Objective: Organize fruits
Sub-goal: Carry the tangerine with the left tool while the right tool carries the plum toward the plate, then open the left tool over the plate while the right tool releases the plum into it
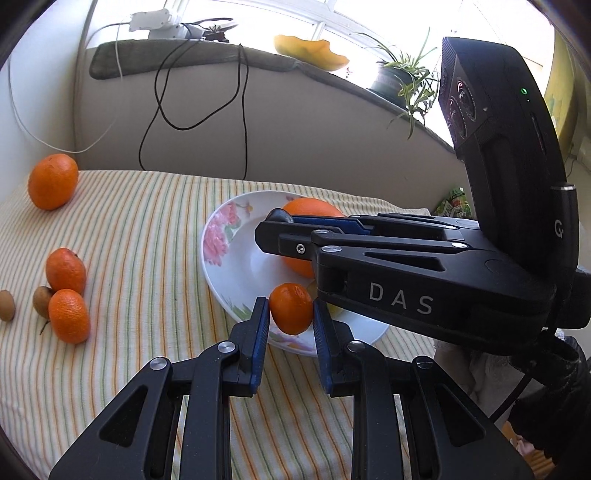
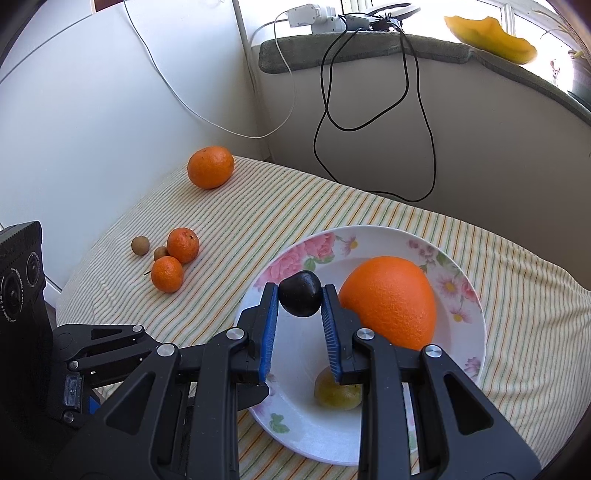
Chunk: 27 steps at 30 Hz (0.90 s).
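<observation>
Striped cloth: covers table; yellow/green/orange lines; all fruit + plate sit on it
Plate: white w/ pink flower print; centre-right of cloth
Big orange: in plate, far/right side
Yellow-green fruit: in plate, near side; partly hidden behind right gripper finger
Right gripper: over plate; blue pads clamped on dark plum at the tips; plum held above plate floor
Left gripper: at near rim of plate; jaws closed on small mandarin; mandarin held over rim
Loose mandarins: two touching each other, left of plate
Brown small fruits: one tucked betw. the two mandarins; another just beside, further left
Far mandarin: alone at back-left of cloth, near wall; well apart from the rest
Cables: black + white hang down wall behind table
Sill: potted plant; yellow bowl-like item; white adapter box
</observation>
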Tool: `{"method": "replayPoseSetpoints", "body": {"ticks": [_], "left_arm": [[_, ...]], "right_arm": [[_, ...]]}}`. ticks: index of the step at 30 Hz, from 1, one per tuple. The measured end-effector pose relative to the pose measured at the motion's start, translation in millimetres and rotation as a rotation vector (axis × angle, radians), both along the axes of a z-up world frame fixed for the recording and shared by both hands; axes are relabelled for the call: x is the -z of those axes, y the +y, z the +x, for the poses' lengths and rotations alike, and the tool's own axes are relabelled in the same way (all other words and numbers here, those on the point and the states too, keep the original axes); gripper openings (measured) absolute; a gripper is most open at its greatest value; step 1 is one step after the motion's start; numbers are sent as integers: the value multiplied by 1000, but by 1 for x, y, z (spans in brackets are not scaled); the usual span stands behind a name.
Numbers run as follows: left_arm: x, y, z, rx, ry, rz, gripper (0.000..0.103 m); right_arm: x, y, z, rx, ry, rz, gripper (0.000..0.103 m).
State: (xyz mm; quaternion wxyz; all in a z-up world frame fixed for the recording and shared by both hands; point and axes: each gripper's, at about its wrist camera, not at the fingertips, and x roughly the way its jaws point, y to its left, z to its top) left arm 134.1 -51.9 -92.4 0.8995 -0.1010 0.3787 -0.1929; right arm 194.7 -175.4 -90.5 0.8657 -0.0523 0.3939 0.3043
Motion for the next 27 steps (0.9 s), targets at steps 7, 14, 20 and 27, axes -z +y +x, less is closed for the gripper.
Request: {"method": "replayPoseSetpoints", "body": {"ticks": [7, 14, 20, 27], "left_arm": [[1, -1, 2, 2, 2, -3, 22], [0, -2, 4, 5, -2, 0, 23], [-2, 1, 0, -6, -11, 3, 35], [-5, 13, -6, -33, -21, 6, 35]], "right_arm": [[-3, -4, 1, 10, 4, 18, 25], [-4, -7, 3, 16, 15, 30, 27], [-10, -5, 0, 21, -17, 31, 61], [-13, -10, 1, 46, -20, 42, 67]]}}
